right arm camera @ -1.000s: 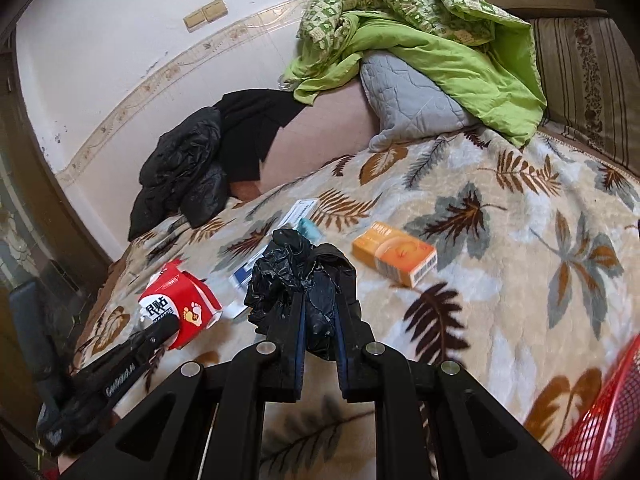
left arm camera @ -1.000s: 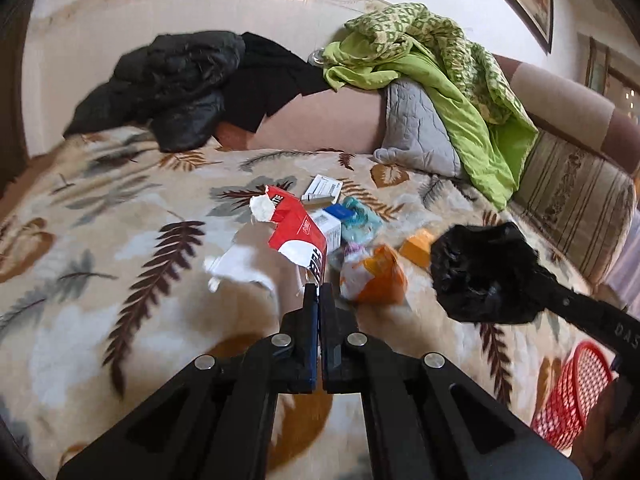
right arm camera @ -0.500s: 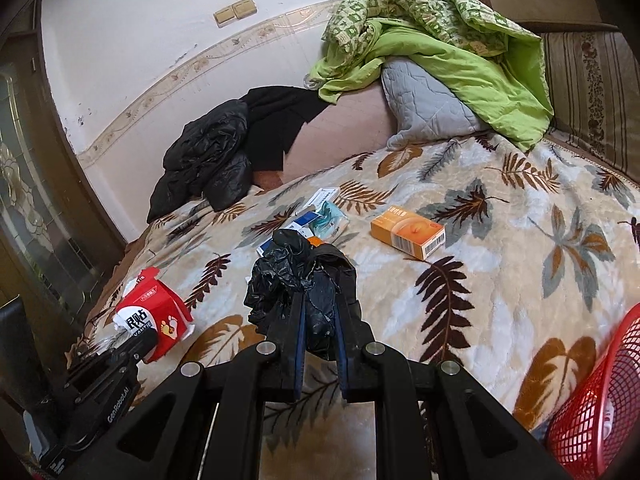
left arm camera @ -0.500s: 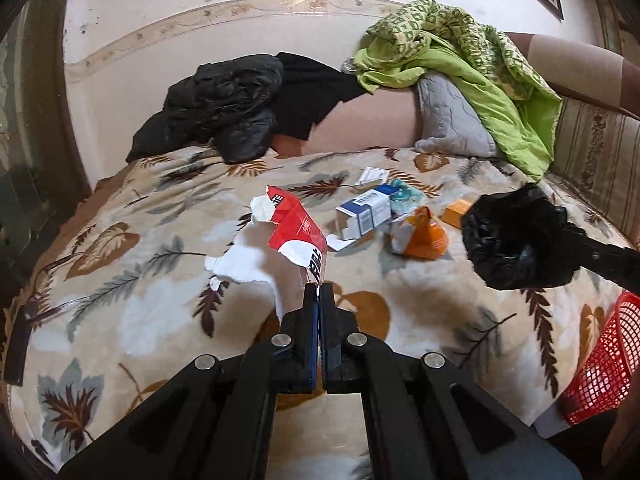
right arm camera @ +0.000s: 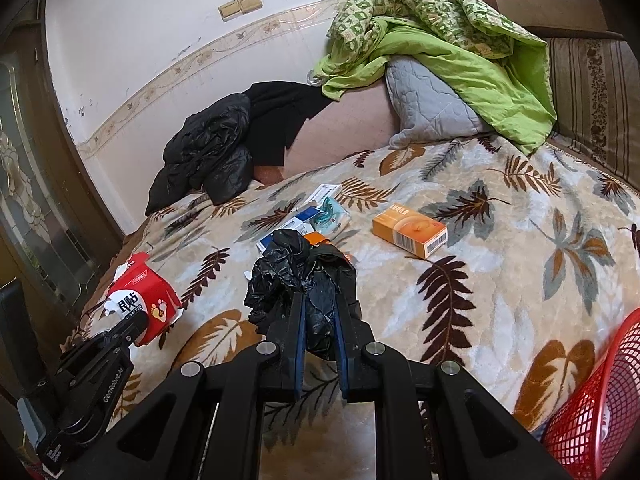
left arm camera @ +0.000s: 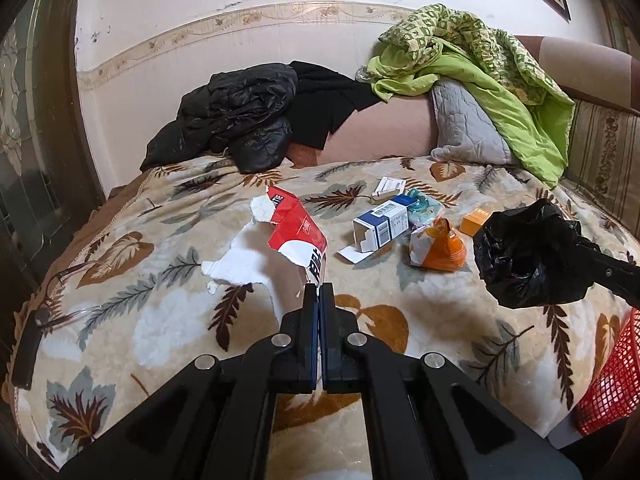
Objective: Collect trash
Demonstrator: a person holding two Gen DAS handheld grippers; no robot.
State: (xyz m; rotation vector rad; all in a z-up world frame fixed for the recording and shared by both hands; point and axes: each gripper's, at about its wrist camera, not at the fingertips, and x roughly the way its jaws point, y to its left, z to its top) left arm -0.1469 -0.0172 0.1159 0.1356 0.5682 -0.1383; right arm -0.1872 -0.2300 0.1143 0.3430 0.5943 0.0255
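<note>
Both grippers hover over the leaf-patterned bed cover (left arm camera: 168,320) with a load each, so the step in hand looks like carrying these pieces to the red mesh basket (right arm camera: 600,408), which sits at the lower right edge of both views. To do it well, I judge both grips should stay tight until each load is over the basket's rim, since torn card and crumpled film can slip or snag. At the left of the right wrist view, the left gripper (left arm camera: 319,292) has its jaws pressed together on the lower corner of the torn red-and-white carton (left arm camera: 298,236); in its own view the carton rises up and to the left from the fingertips, its ragged white flap hanging free. Right of centre on the cover lie the trash pieces not yet collected: a blue-and-white box (left arm camera: 382,228) with its flap open, an orange packet (left arm camera: 440,248) just beside it, and an orange box (right arm camera: 410,232) further right. The right gripper (right arm camera: 318,304) is clamped on a crumpled black plastic bag (right arm camera: 300,276), which bulges above and around its fingertips.
</note>
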